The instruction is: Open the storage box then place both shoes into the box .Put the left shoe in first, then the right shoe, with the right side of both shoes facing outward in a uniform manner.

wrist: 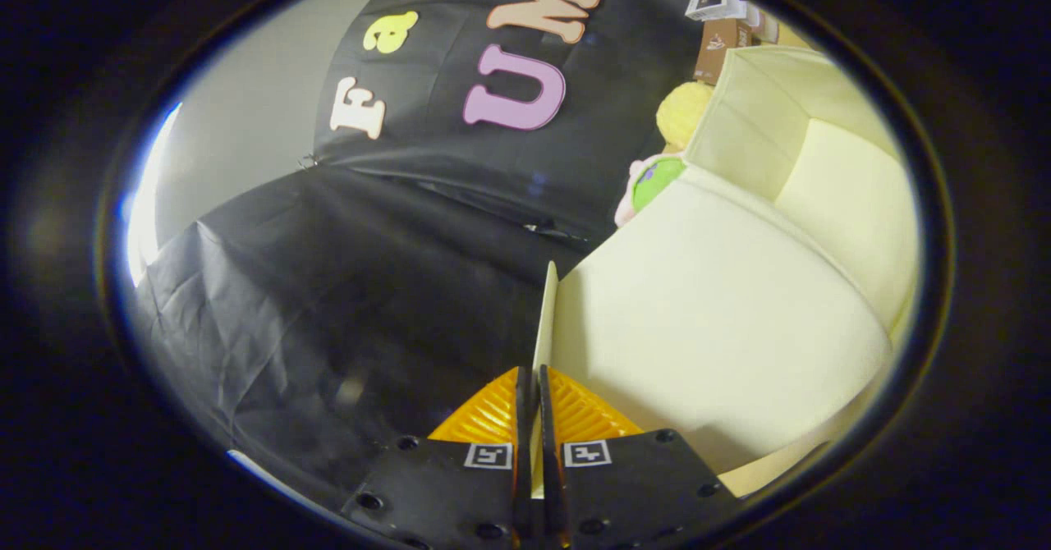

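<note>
The gripper (pixel 532 402) is clenched on a thin cream panel (pixel 543 320) — the edge-on flap or lid of the storage box (pixel 706 328), seen as a narrow pale sliver that rises from between the two fingers (pixel 491 410) and runs a short way ahead of them. Both fingers press against this panel from either side, with only its thickness between them.

Just to the right of the held panel, the storage box spreads out as a broad, smooth cream body with rounded corners, touching or nearly touching the panel along its near edge. Beyond it sits a second cream form (pixel 821 172) with a folded, boxy shape; whether that is part of the same box or a separate one cannot be told.

Past the far side of the box, a yellow plush toy (pixel 681 111) and a pink-and-green soft toy (pixel 653 182) peek out, the yellow one above the other. Farther back still, a small brown carton (pixel 721 45) stands with a white packet (pixel 716 4) on top of it.

To the left of the fingers and ahead of them, black cloth (pixel 328 304) drapes over the surface in wrinkled folds and rises behind as the booth wall. A pale plain wall (pixel 263 107) shows beyond the cloth on the left.
</note>
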Action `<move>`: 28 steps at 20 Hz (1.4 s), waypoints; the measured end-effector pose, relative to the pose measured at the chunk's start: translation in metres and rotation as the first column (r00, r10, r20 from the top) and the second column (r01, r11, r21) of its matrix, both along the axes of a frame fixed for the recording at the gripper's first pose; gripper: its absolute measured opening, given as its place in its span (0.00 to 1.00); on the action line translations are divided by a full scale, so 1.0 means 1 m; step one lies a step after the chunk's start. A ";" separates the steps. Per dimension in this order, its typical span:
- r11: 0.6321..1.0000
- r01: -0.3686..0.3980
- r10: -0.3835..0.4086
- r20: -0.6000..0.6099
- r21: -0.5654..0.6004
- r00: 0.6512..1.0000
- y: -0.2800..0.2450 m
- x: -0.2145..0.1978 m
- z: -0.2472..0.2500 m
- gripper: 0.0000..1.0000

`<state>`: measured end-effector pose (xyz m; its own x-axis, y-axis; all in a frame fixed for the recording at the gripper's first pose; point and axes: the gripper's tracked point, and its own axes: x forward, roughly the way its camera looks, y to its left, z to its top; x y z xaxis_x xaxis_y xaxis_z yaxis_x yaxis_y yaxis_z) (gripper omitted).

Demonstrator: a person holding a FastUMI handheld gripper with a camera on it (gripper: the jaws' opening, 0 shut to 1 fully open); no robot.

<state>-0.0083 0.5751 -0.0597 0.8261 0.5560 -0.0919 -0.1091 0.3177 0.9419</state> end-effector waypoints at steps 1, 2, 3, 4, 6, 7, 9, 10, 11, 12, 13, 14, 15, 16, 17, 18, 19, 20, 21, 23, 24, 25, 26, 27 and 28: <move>1.000 -0.008 0.008 0.001 -0.018 1.000 0.002 0.003 -0.004 0.55; 0.999 -0.013 0.013 -0.005 -0.040 1.000 0.004 0.002 -0.009 0.63; 0.997 -0.020 0.019 -0.017 -0.073 1.000 0.003 0.003 -0.016 0.70; 0.995 -0.026 0.024 -0.023 -0.101 0.999 0.000 0.002 -0.022 0.78; 0.986 -0.041 0.037 -0.029 -0.164 0.999 -0.013 -0.005 -0.028 0.94; 0.980 -0.041 0.038 -0.020 -0.195 0.999 -0.018 -0.006 -0.032 1.00; 0.963 -0.045 0.044 -0.009 -0.265 0.999 -0.032 -0.007 -0.031 0.99; 0.951 -0.045 0.046 -0.003 -0.305 0.999 -0.040 -0.010 -0.028 0.99; 0.936 -0.045 0.047 -0.002 -0.348 0.999 -0.051 -0.010 -0.026 0.99; 0.919 -0.048 0.050 -0.004 -0.391 0.999 -0.062 -0.010 -0.023 0.99; 0.898 -0.049 0.049 -0.011 -0.437 0.999 -0.076 -0.009 -0.021 0.99; 0.872 -0.048 0.045 -0.019 -0.486 0.999 -0.090 -0.009 -0.020 1.00; 0.844 -0.048 0.037 -0.031 -0.534 0.999 -0.107 -0.007 -0.019 1.00; 0.809 -0.044 0.020 -0.047 -0.587 0.999 -0.128 -0.007 -0.019 1.00; 0.782 -0.036 0.003 -0.054 -0.622 0.999 -0.143 -0.006 -0.016 1.00; 0.744 -0.017 -0.044 -0.074 -0.668 0.996 -0.168 -0.004 -0.017 1.00; 0.712 -0.001 -0.088 -0.090 -0.702 0.992 -0.191 -0.003 -0.016 1.00; 0.686 0.012 -0.132 -0.108 -0.727 0.985 -0.213 0.000 -0.013 1.00; 0.666 0.020 -0.170 -0.125 -0.746 0.977 -0.234 0.003 -0.011 1.00; 0.619 0.030 -0.244 -0.156 -0.785 0.957 -0.275 0.008 -0.007 1.00; 0.592 0.023 -0.278 -0.178 -0.805 0.944 -0.296 0.006 -0.010 1.00; 0.568 0.005 -0.302 -0.202 -0.823 0.932 -0.314 0.006 -0.014 1.00; 0.538 -0.013 -0.328 -0.224 -0.843 0.918 -0.333 0.005 -0.018 1.00; 0.501 -0.032 -0.357 -0.240 -0.865 0.903 -0.355 0.005 -0.022 1.00; 0.467 -0.059 -0.381 -0.261 -0.882 0.887 -0.377 0.002 -0.029 1.00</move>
